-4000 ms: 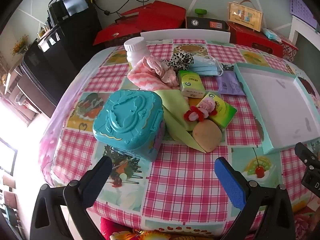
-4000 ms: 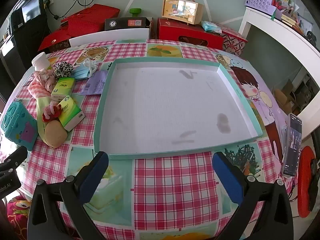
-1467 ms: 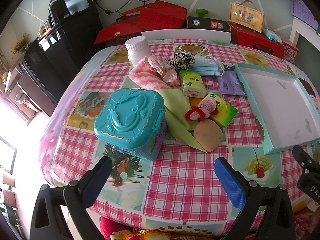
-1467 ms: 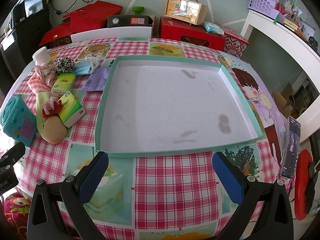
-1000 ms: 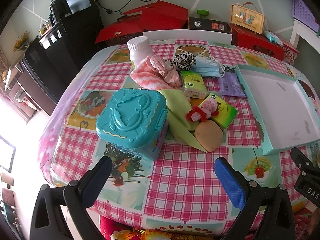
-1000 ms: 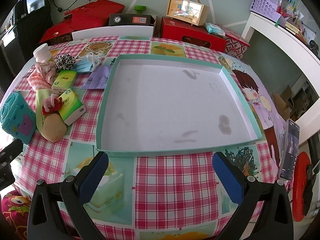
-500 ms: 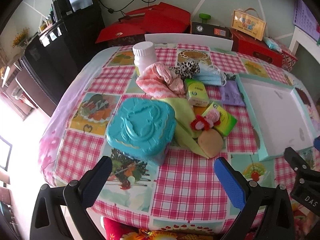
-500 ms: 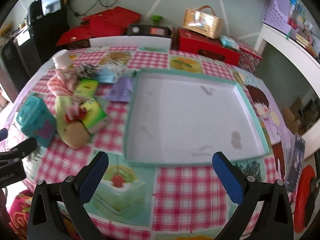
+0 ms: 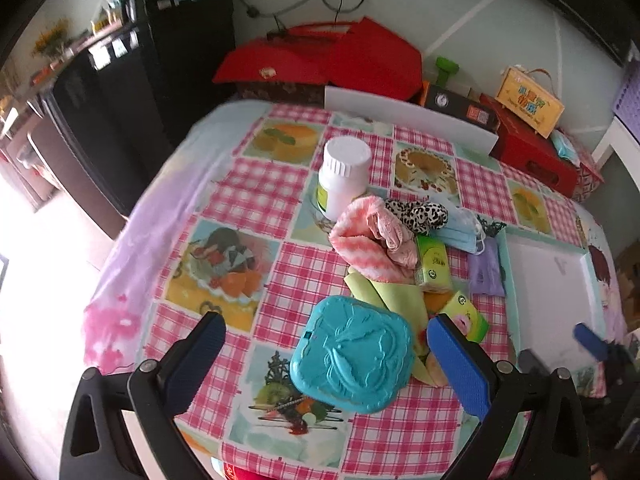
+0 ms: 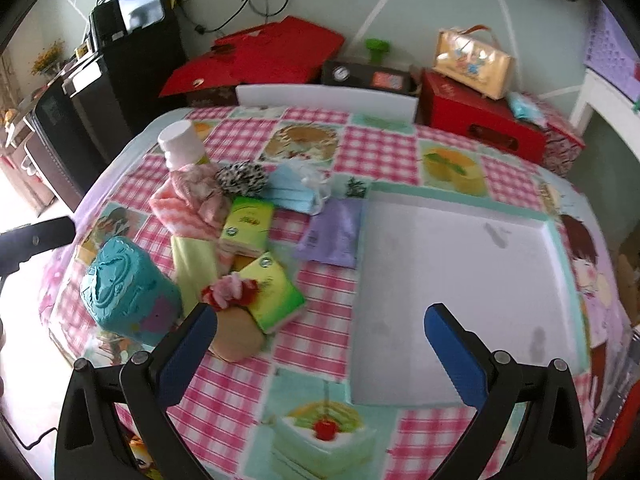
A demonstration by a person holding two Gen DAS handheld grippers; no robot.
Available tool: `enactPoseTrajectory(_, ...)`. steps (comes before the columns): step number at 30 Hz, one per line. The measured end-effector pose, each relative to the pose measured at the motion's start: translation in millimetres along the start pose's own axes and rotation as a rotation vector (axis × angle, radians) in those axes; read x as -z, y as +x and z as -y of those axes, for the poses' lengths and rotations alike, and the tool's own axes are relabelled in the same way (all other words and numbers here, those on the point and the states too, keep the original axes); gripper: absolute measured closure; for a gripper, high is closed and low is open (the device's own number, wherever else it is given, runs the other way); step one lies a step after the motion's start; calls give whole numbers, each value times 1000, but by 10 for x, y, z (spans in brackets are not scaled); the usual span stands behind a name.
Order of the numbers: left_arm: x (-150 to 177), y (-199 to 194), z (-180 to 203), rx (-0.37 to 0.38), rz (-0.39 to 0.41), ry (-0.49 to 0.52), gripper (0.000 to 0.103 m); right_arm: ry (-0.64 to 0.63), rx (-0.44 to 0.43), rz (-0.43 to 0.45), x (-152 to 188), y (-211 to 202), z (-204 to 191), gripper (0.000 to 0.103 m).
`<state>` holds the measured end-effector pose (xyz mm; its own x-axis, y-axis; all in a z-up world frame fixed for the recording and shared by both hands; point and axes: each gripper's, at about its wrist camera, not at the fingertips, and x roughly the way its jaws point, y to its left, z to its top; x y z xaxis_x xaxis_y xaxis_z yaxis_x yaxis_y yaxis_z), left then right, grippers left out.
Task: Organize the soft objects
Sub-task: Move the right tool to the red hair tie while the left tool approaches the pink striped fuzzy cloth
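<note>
A heap of soft things lies mid-table: a pink striped cloth (image 9: 362,246) (image 10: 182,210), a leopard scrunchie (image 9: 420,213) (image 10: 242,176), blue face masks (image 9: 460,230) (image 10: 298,192), a purple pouch (image 10: 334,234), two green tissue packs (image 10: 248,226) (image 10: 274,296), a yellow-green cloth (image 10: 196,264), a red-pink scrunchie (image 10: 230,290) and a tan puff (image 10: 238,338). A shallow teal-rimmed tray (image 10: 560,240) (image 9: 504,272) sits at the right, holding nothing. My left gripper (image 9: 322,362) is open above a teal plastic box (image 9: 354,364). My right gripper (image 10: 318,356) is open over the tray's near-left corner.
A white pill bottle (image 9: 344,176) stands behind the heap. The teal plastic box (image 10: 126,294) sits at the heap's near left. Red boxes (image 10: 480,128), a black cabinet (image 9: 120,92) and a white board (image 10: 326,98) line the far side of the checked tablecloth (image 9: 256,196).
Both grippers have swung left and lifted. The teal box now sits between my left fingers' view, and the heap has come into the right wrist view's centre-left. Nothing was grasped.
</note>
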<state>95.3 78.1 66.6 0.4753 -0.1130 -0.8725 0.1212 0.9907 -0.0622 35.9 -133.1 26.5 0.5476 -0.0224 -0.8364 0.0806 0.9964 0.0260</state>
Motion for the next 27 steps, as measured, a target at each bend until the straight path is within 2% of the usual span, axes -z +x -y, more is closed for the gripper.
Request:
enactPoseTrajectory(4, -136, 239, 42, 19, -80, 14, 10, -17, -58, -54, -22, 243, -121, 0)
enactPoseTrajectory(9, -285, 457, 101, 40, -145, 45, 11, -31, -102, -76, -67, 399, -248, 3)
enactPoseTrajectory(14, -381, 715, 161, 95, -235, 50, 16, -50, -144, -124, -79, 588, -343, 26)
enactPoseTrajectory(18, -495, 884, 151, 68, -249, 27, 18, -60, -171, -140, -62, 700, -401, 40)
enactPoseTrajectory(20, -525, 952, 160, 68, -259, 26, 21, -62, -187, -148, -68, 744, -422, 51)
enactPoseTrajectory(23, -576, 1069, 164, 63, -274, 20, 24, -56, -216, -151, -69, 782, -428, 61)
enactPoseTrajectory(25, -599, 1149, 151, 65, -281, 13, 31, -56, -229, -146, -76, 796, -441, 63)
enactPoseTrajectory(27, -624, 1220, 138, 69, -290, -2, 33, -57, -237, -143, -86, 799, -444, 66)
